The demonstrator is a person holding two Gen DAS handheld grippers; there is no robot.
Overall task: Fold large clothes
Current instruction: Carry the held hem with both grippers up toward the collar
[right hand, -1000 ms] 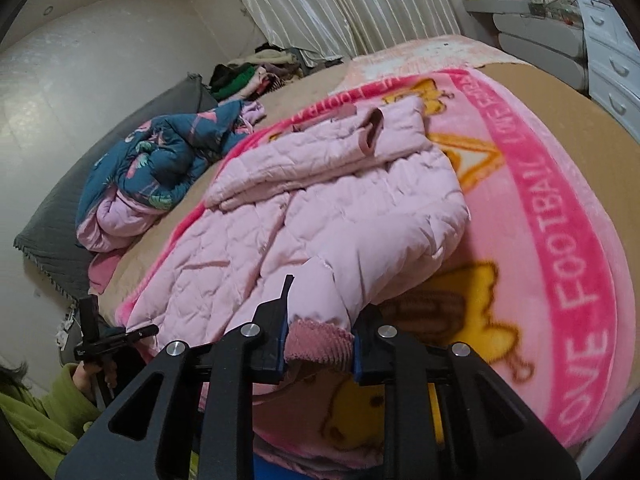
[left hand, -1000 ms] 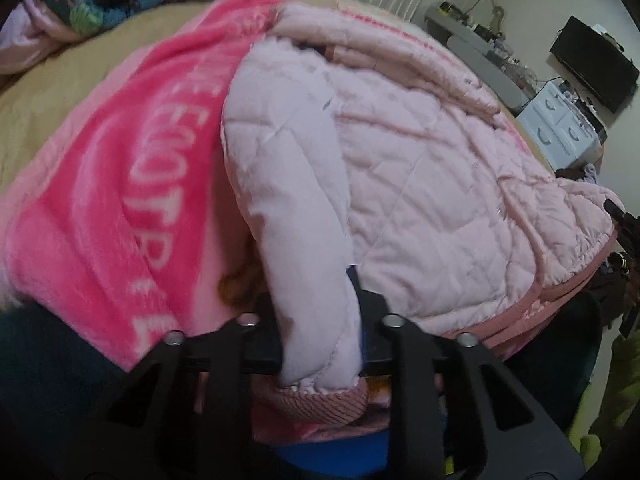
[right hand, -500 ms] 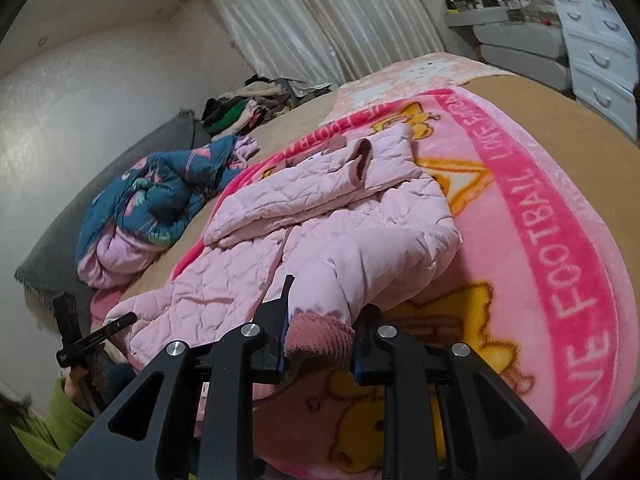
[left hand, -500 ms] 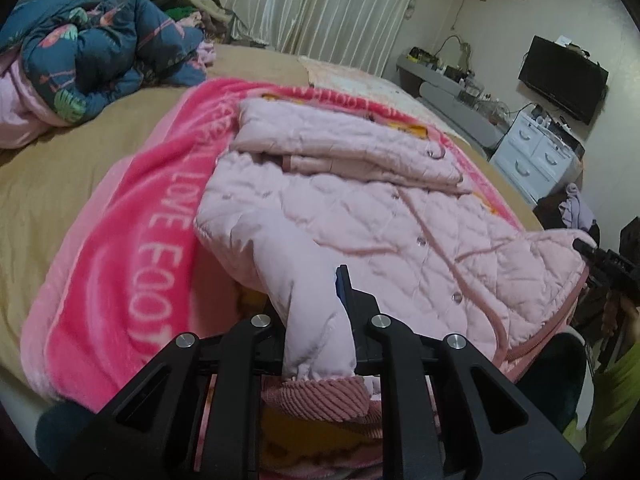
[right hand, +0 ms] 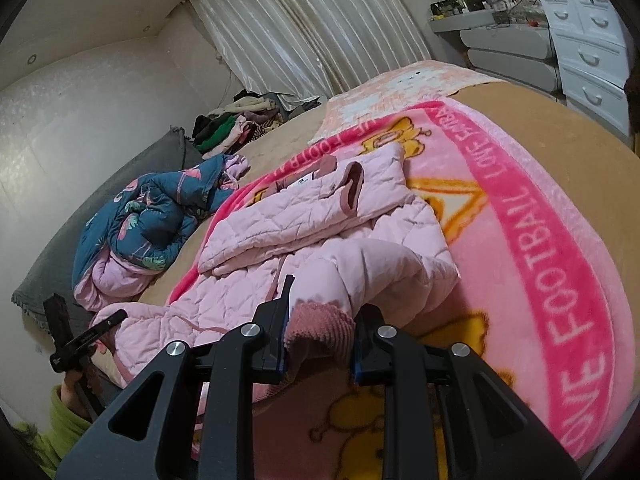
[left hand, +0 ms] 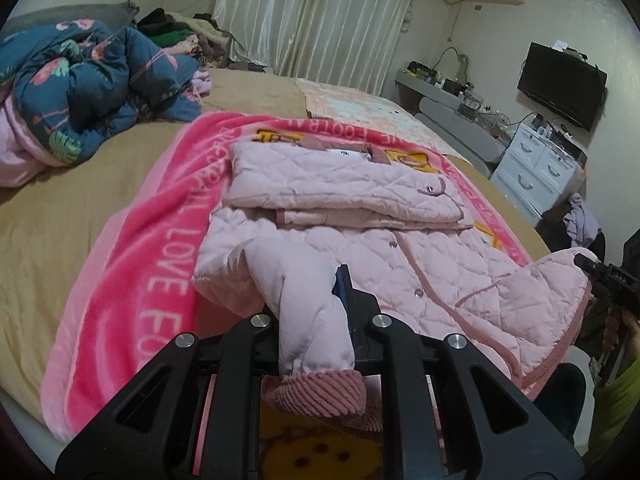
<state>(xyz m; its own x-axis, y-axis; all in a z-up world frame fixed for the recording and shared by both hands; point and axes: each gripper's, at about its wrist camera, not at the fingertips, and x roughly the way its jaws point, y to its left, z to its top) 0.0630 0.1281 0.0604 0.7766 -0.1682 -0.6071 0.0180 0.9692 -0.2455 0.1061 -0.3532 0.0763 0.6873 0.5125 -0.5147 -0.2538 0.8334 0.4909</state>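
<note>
A pale pink quilted jacket [left hand: 360, 216] lies on a bright pink blanket [left hand: 132, 264] spread over a tan bed [left hand: 52, 208]. The left gripper [left hand: 312, 316] is clamped on one sleeve near its ribbed cuff; the right gripper [right hand: 320, 336] pinches the other sleeve's cuff. A blue flowered quilt [left hand: 88, 80] is heaped near the headboard. White curtains [left hand: 316, 16], a wall television [left hand: 560, 84] and white drawers [left hand: 536, 168] line the room.

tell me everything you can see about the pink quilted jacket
The pale pink quilted jacket looks puffy and soft, with darker pink ribbed cuffs, piping and snap buttons down the front. It lies on the bright pink fleece blanket on the bed, its top part already folded over. The left gripper and right gripper are each shut on a lifted cuff.
</note>
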